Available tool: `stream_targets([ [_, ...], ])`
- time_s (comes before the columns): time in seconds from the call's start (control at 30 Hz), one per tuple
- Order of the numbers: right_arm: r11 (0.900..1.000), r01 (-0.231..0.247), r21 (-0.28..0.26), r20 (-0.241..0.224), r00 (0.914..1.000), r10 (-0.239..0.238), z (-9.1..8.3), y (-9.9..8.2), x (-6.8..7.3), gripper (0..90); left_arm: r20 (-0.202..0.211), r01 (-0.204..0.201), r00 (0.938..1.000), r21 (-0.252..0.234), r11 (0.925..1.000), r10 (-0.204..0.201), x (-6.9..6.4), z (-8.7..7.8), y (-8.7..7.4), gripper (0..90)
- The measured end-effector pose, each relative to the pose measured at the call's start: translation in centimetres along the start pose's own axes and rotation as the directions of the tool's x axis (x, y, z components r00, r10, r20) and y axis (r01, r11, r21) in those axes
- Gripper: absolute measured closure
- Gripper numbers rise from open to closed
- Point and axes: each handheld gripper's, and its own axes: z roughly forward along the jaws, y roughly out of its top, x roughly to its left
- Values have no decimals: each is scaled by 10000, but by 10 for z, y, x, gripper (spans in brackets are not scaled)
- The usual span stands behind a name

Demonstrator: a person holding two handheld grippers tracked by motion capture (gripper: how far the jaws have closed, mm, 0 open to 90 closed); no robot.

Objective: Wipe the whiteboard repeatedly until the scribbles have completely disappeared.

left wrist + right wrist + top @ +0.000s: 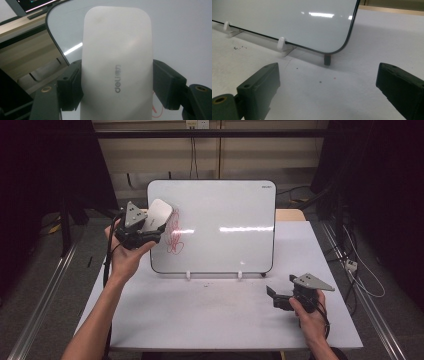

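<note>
smooth rounded white eraser (117, 65), glossy whiteboard (220, 227)

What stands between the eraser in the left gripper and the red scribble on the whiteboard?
Nothing visible. The left gripper holds the eraser against the whiteboard, just left of the red scribble.

- A pale grey, rectangular desk (210, 315) with a matt top carries everything; its bare surface shows small dark specks and faint smudges.
- A white, glossy whiteboard with rounded corners and a thin black rim (225, 227) stands propped at the desk's far side, leaning back, with red scribble (173, 236) at its left.
- Two small white plastic clips (188, 275) hold the board's lower edge on the desk; a short dark foot (327, 60) sits under its corner.
</note>
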Motion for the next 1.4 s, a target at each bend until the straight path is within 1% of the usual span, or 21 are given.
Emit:
stream_targets([
  [0.1, 10000, 63, 2, 3, 10000, -63, -1, 0, 0, 54, -56, -69, 10000, 95, 9999, 70, -2, 3, -1, 312],
  [0.13, 10000, 65, -15, 3, 10000, -65, -1, 0, 0, 54, -70, -21, 10000, 45, 10000, 22, -3, 4, -2, 312],
  [0.27, 10000, 37, -26, -16, 10000, -37, -2, -1, 0, 54, -264, -274, 9993, 256, 9993, 281, -1, 10, 2, 312],
  [0.3, 10000, 37, -29, -12, 10000, -37, -3, -1, 0, 54, -277, -275, 9992, 244, 9993, 282, 0, 12, 3, 312],
  [0.33, 10000, 27, -37, -1, 10000, -27, -3, -1, 0, 54, -361, -229, 9991, 246, 9994, 238, 1, 14, 3, 312],
  [0.37, 10000, 30, -41, -6, 10000, -30, -3, -1, 0, 54, -477, -305, 9983, 326, 9990, 320, 3, 16, 5, 312],
  [0.47, 10000, 52, -30, -23, 10000, -52, -2, -1, 0, 54, -624, -258, 9977, 378, 9990, 281, 7, 20, 7, 312],
  [0.53, 10000, 59, -29, -24, 10000, -59, -2, -1, 0, 54, -815, -471, 9954, 487, 9977, 510, 7, 23, 9, 312],
  [0.67, 10000, 74, -12, -7, 10000, -74, -1, -1, 0, 54, -892, -607, 9939, 522, 9968, 651, 7, 28, 13, 312],
  [0.73, 10000, 83, -13, -17, 10000, -83, -1, -1, 0, 54, -918, -554, 9940, 385, 9977, 588, 4, 31, 14, 312],
  [0.77, 10000, 84, -13, -20, 10000, -84, -1, -1, 0, 54, -912, -712, 9930, 487, 9963, 755, 5, 32, 15, 312],
  [0.83, 10000, 77, -6, -26, 10000, -77, -1, -1, 1, 54, -999, -857, 9908, 581, 9946, 912, 4, 35, 16, 312],
  [0.87, 10000, 81, -6, -32, 10000, -81, -1, -1, 1, 54, -1013, -826, 9910, 561, 9950, 880, 3, 37, 16, 312],
  [0.93, 10000, 95, 2, -46, 9999, -95, -1, -1, 1, 54, -1075, -928, 9892, 643, 9936, 994, 4, 39, 16, 312],
  [0.97, 9999, 102, -19, -31, 9999, -102, 0, -1, 0, 54, -1123, -870, 9893, 611, 9943, 935, 4, 41, 16, 312],
  [1.07, 10000, 67, -1, -5, 10000, -67, -1, -1, 0, 54, -1191, -970, 9873, 740, 9925, 1054, 5, 45, 16, 312],
  [1.13, 10000, 77, -4, -19, 10000, -77, -1, -1, 0, 54, -1201, -931, 9875, 765, 9927, 1019, 5, 47, 15, 312],
  [1.2, 10000, 94, 0, -23, 10000, -94, -1, -1, 0, 54, -1374, -1026, 9839, 890, 9907, 1142, 4, 51, 13, 312],
  [1.23, 10000, 97, -8, -26, 10000, -97, -1, -1, 0, 54, -1366, -1129, 9826, 991, 9887, 1259, 4, 51, 13, 312],
  [1.27, 10000, 91, -10, -32, 10000, -91, -1, -1, 0, 54, -1370, -1054, 9835, 972, 9897, 1182, 4, 51, 13, 312],
  [1.4, 10000, 75, 0, -5, 10000, -75, -1, -1, 0, 54, -1364, -1078, 9833, 949, 9896, 1202, 4, 51, 13, 312],
])
